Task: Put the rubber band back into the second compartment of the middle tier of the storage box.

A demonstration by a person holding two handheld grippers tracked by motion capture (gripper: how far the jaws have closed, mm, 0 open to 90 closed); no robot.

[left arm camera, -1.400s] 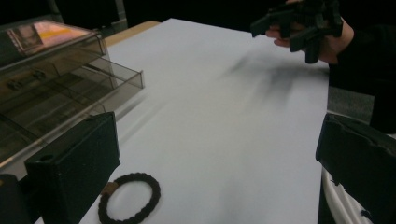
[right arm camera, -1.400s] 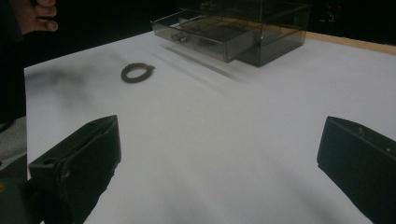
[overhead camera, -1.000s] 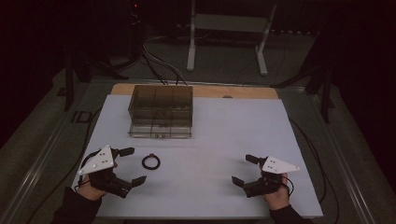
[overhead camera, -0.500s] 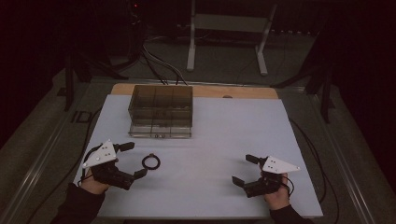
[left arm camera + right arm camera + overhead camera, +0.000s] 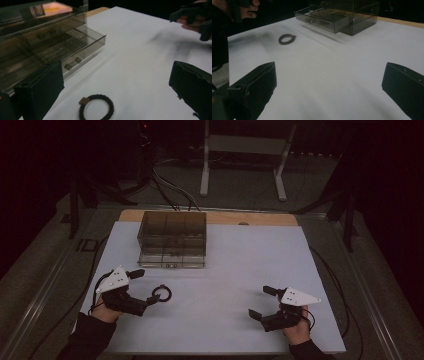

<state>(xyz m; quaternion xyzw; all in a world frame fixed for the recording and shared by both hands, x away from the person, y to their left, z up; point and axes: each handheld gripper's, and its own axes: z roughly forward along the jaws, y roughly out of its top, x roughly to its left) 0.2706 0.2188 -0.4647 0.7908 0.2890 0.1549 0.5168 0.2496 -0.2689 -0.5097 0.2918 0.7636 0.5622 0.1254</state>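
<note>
Hair tie (image 5: 97, 107) between spread left gripper (image 5: 117, 82) jaws

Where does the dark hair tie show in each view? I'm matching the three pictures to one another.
High view: hair tie lies flat on the white table, lower left, at the left gripper tips.
Left gripper view: bottom centre, between the open jaws.
Right gripper view: upper left, far from the jaws.
Shared landmark: the smoky clear drawer box, drawer pulled out.
</note>
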